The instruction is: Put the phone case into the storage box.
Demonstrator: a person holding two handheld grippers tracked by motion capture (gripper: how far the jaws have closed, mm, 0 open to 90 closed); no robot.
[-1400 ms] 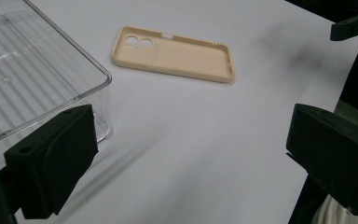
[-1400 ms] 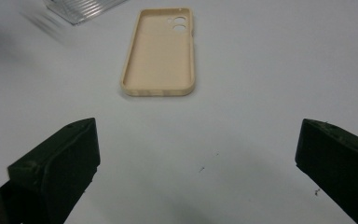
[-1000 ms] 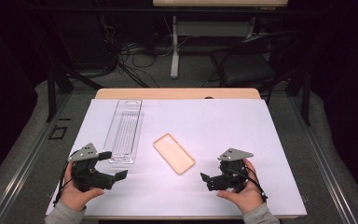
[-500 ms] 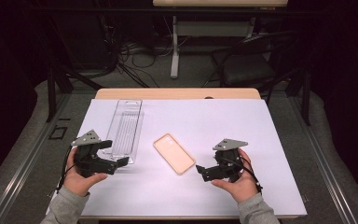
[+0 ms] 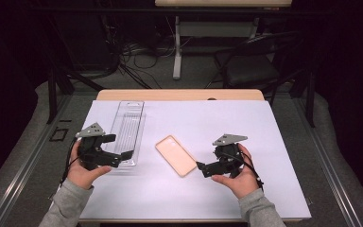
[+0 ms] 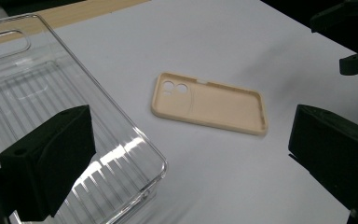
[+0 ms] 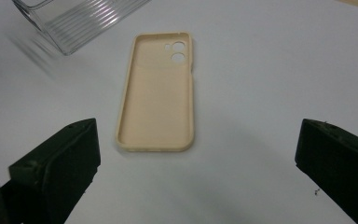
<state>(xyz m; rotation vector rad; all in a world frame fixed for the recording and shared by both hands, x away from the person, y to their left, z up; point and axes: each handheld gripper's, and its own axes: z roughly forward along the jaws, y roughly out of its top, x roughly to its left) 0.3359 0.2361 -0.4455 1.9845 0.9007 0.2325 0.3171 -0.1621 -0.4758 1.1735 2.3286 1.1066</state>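
White paper covers the table (image 5: 264, 156), and behind it the room is dark, with cables and a chair on the floor. Both grippers have the jaws spread wide and hold nothing. The beige phone case (image 5: 176, 155) lies flat, open side up, just ahead of the right gripper (image 5: 202, 168) and between its jaws in the right gripper view. The clear plastic tray (image 5: 128, 130) lies under the left gripper (image 5: 128, 154). I think the thin case may slide on the smooth paper if one jaw touches it first, or the left jaw may push the light tray.
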